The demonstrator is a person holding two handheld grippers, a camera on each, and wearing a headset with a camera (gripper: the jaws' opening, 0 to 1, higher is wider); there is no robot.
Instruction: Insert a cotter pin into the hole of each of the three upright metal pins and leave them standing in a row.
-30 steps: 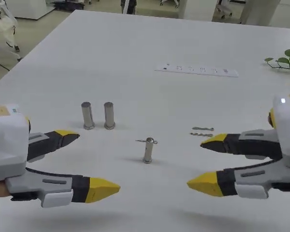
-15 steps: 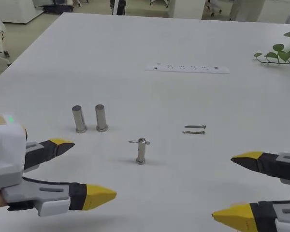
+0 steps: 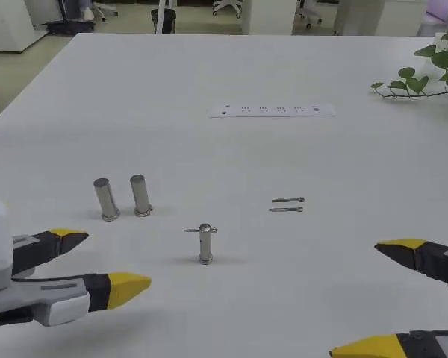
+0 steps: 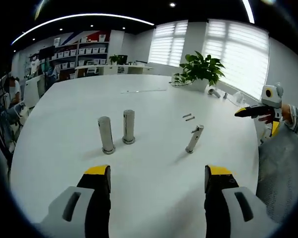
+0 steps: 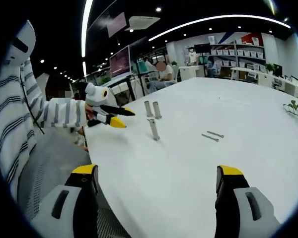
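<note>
Two bare metal pins (image 3: 104,198) (image 3: 140,195) stand side by side on the white table at the left. A third pin (image 3: 205,243) stands nearer me with a cotter pin through its top. Two loose cotter pins (image 3: 287,204) lie to its right. My left gripper (image 3: 97,257) is open at the lower left, short of the pins. My right gripper (image 3: 388,298) is open at the lower right, nothing between its fingers. In the left gripper view the paired pins (image 4: 115,133) and the fitted pin (image 4: 194,138) stand ahead. In the right gripper view the pins (image 5: 152,116) and the loose cotter pins (image 5: 210,136) lie ahead.
A white power strip (image 3: 272,111) lies farther back on the table. A green plant (image 3: 422,71) reaches in at the back right edge. Office chairs and desks stand beyond the table's far edge. Wide bare tabletop surrounds the pins.
Both grippers have drawn back toward me and outward, away from the pins. The head camera has shifted, so the whole scene sits lower and more to the left. The pins have not moved.
</note>
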